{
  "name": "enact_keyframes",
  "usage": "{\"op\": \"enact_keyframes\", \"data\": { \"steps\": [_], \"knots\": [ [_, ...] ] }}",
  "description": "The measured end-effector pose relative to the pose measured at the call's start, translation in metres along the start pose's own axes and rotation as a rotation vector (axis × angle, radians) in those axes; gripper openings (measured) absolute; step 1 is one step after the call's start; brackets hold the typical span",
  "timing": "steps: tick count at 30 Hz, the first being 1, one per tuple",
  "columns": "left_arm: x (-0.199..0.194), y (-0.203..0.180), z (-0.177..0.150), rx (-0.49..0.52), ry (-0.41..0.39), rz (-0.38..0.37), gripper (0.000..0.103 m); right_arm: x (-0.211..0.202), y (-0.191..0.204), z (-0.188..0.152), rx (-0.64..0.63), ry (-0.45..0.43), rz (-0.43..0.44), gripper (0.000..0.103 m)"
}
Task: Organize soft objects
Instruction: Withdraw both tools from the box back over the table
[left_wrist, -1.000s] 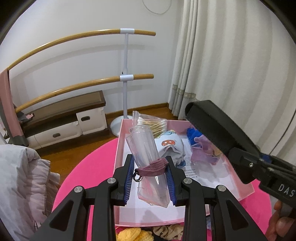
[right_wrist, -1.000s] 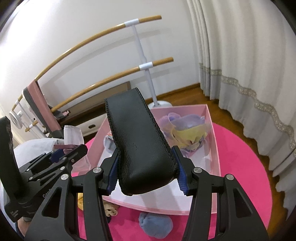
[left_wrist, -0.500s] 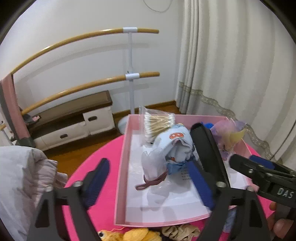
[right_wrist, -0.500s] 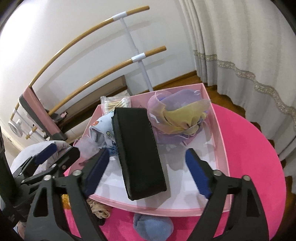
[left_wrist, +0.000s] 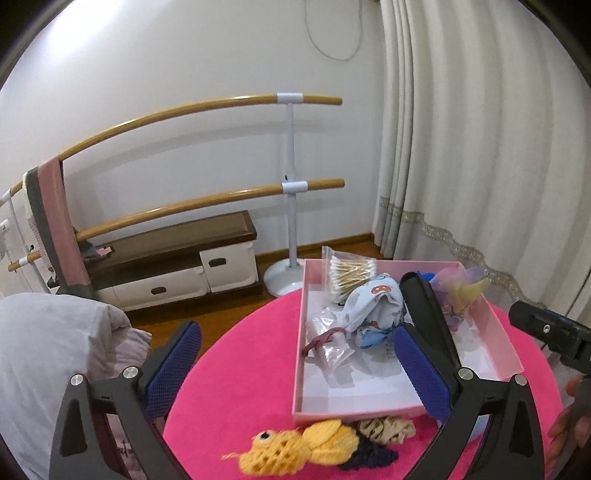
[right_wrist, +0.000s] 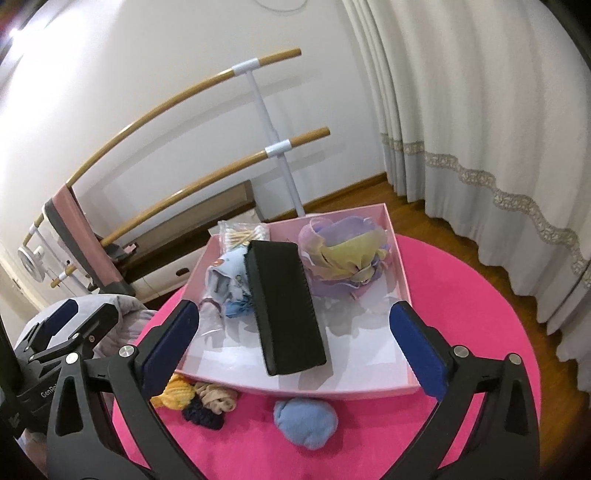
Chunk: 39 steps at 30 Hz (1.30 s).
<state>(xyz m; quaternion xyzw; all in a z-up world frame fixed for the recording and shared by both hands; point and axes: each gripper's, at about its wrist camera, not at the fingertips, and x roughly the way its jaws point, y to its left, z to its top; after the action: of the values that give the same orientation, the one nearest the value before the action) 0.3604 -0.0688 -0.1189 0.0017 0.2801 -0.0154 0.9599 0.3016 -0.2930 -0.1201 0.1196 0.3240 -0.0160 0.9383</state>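
Note:
My left gripper (left_wrist: 295, 328) hangs over the pink table's near side, its jaws opening wide with nothing pressed between them. The clear bag with a maroon hair tie (left_wrist: 328, 339) lies loose in the pink box (left_wrist: 300, 369). My right gripper (right_wrist: 295, 308) is opening too, drawn back from the black case (right_wrist: 284, 302), which lies free in the box beside a printed cloth (right_wrist: 225, 280) and a pastel scrunchie (right_wrist: 343, 258). Outside the box's front wall lie a yellow crocheted toy (left_wrist: 295, 446), a beige scrunchie (left_wrist: 386, 430) and a blue soft ball (right_wrist: 304, 421).
A bag of cotton swabs (left_wrist: 347, 273) leans in the box's far corner. A grey jacket (left_wrist: 44, 350) bulges at the left of the round pink table (left_wrist: 240, 369). Behind stand a ballet barre (left_wrist: 291, 184), a low cabinet (left_wrist: 166, 266) and curtains (left_wrist: 480, 166).
Both grippers went from shut to wide open and pulled back. The left let go of the clear bag and the right let go of the black case; both now lie in the box.

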Motion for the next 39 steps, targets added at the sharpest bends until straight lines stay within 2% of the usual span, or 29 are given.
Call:
{"op": "enact_keyframes", "data": {
  "steps": [9,25,39],
  "knots": [
    [-0.06,0.007,-0.028,0.008,-0.045,0.027,0.103,-0.049,0.013,-0.015,-0.025,-0.07,-0.013,0.103],
    [-0.143,0.009,-0.057,-0.018,-0.048,-0.004,0.103,-0.128,0.041,-0.065,-0.126,-0.147,-0.108,0.103],
    [-0.186,0.014,-0.085,-0.024,-0.039,0.005,0.103,-0.151,0.046,-0.091,-0.161,-0.157,-0.138,0.103]
  ]
}}
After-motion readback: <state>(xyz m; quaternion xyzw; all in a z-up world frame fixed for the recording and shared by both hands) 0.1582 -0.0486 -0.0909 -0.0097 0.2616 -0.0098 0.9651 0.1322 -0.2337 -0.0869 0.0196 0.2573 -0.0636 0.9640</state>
